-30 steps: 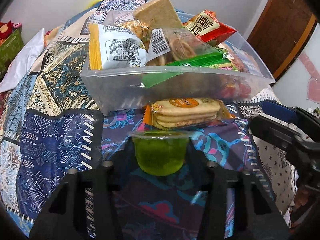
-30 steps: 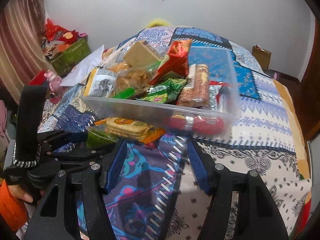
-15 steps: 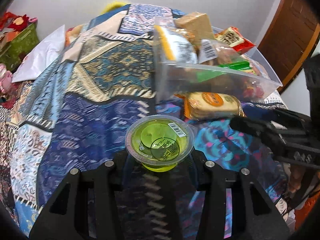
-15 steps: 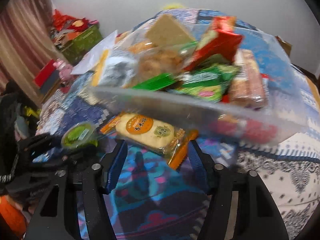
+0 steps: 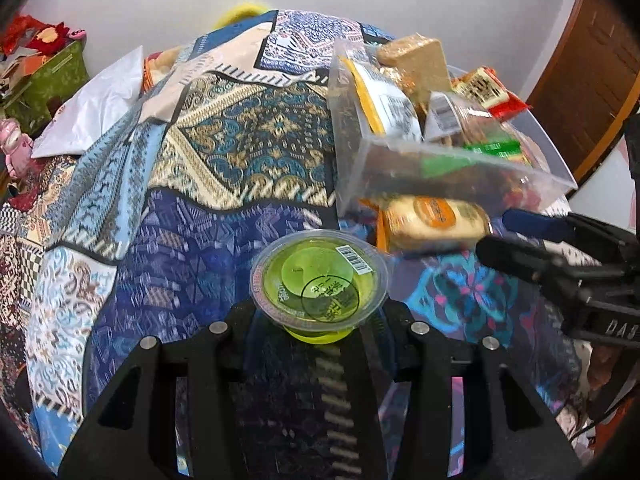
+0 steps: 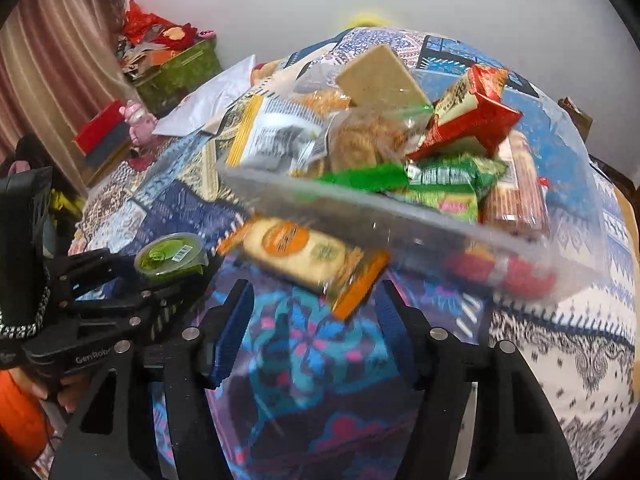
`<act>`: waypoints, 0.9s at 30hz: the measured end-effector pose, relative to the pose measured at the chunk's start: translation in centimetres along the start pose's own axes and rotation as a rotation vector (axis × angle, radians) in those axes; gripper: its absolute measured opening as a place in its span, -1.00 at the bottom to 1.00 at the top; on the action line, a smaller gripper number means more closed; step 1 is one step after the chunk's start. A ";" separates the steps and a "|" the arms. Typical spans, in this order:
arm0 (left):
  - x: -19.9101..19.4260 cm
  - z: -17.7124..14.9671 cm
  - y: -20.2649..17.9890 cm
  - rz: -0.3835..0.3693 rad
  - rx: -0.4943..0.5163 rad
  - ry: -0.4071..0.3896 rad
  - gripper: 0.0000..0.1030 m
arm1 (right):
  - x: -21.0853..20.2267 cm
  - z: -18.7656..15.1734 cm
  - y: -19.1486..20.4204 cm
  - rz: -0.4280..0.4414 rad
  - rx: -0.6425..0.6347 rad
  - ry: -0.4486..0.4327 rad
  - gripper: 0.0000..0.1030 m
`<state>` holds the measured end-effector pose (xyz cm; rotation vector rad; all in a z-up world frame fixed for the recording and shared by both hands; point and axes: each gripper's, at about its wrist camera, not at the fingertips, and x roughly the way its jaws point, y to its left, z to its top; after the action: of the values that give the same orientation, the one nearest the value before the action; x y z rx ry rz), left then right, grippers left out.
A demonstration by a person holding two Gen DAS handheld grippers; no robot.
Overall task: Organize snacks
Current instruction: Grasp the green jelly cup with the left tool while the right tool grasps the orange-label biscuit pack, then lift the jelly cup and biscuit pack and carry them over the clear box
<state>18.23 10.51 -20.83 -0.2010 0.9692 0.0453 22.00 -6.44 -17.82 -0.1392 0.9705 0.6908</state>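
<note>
Clear plastic bin [image 6: 420, 216] on the patterned quilt [image 5: 192, 200] already heaped with snacks; left gripper [image 5: 320, 320] clamps a green jelly cup [image 5: 318, 284], right gripper [image 6: 316, 312] opening, empty, before the orange-wrapped cracker pack [image 6: 304, 252] outside the bin

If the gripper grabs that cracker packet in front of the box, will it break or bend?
The cracker packet would probably stay fairly stiff, since stacked crackers fill its middle. Its crimped orange ends look thin and would likely flop. The crackers may crack under a hard squeeze, so a gentle grip across the stack seems safest. Its shiny wrapper could be a bit slippery.
</note>
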 end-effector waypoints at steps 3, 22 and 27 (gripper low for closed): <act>0.7 1.1 -0.3 0.008 0.014 0.003 -0.10 | 1.2 0.7 0.1 0.026 -0.016 0.025 0.16; 0.1 -0.5 -5.7 -0.087 0.109 0.026 -0.10 | -3.3 -3.7 -0.7 0.038 -0.057 0.027 -0.15; -0.2 -1.6 -6.6 -0.093 0.122 0.042 -0.10 | -5.0 -4.7 -2.4 0.015 -0.007 0.020 -0.15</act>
<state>17.64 3.72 -20.59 -0.1345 0.9997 -0.1034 18.18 -12.61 -16.97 -0.1457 0.9894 0.7080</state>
